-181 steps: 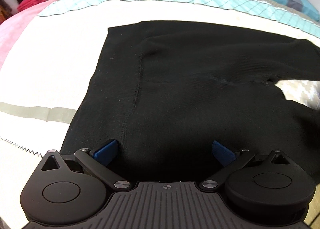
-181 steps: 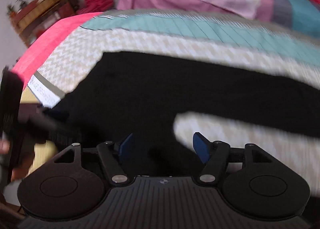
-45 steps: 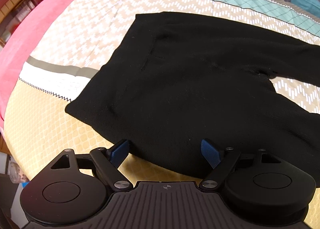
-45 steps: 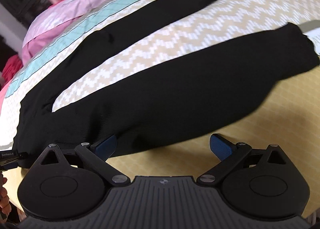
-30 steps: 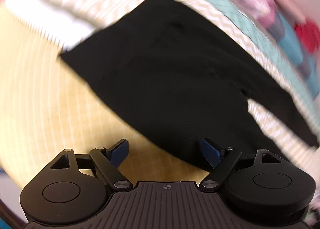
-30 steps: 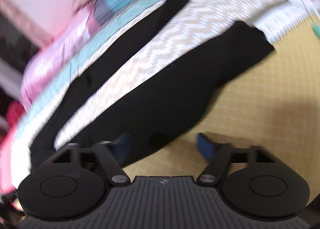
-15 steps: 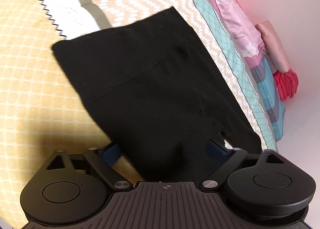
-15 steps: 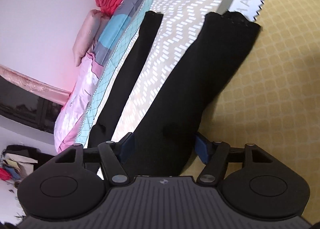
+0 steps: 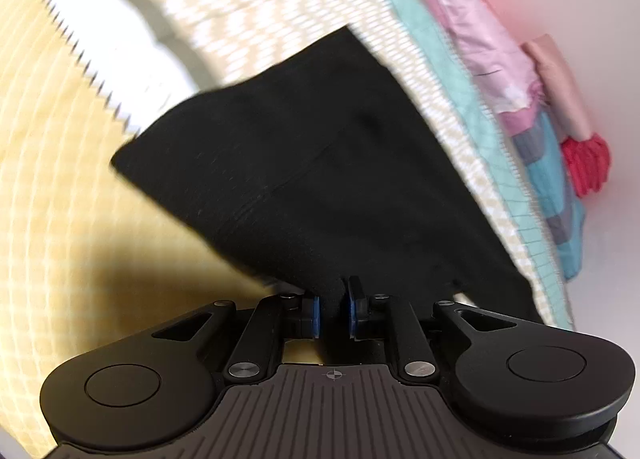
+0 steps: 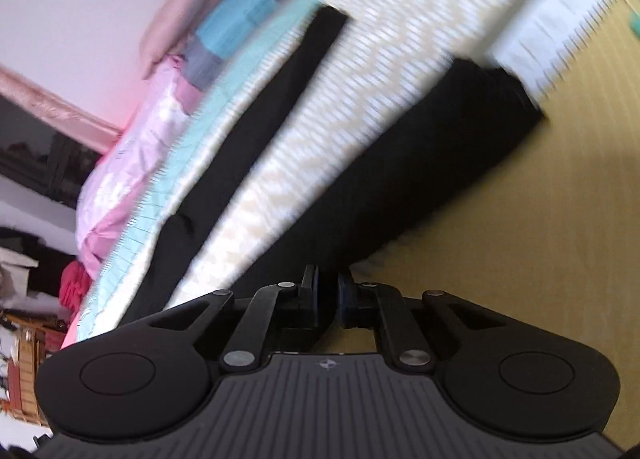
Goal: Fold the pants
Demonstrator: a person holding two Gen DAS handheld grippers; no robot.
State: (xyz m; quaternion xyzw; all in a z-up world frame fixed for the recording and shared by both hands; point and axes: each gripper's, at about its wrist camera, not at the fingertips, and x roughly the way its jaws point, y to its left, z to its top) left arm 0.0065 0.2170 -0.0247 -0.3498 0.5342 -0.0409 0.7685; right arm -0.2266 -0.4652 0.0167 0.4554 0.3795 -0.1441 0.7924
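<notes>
Black pants lie spread on a patterned bedspread. In the left wrist view I see the waist end. My left gripper is shut on the near edge of the pants, with black cloth pinched between the blue pads. In the right wrist view the two legs run away from me, the near leg wide and the far leg narrow. My right gripper is shut on the near edge of the near leg. Both views are blurred.
The bedspread is yellow near me, then white zigzag and teal bands. Pink and blue pillows and a red cloth bundle lie along the far side by the wall. A wooden shelf stands at the left.
Both grippers have closed from open onto the near edge of the pants. Both cameras have moved in closer and are still moving.
</notes>
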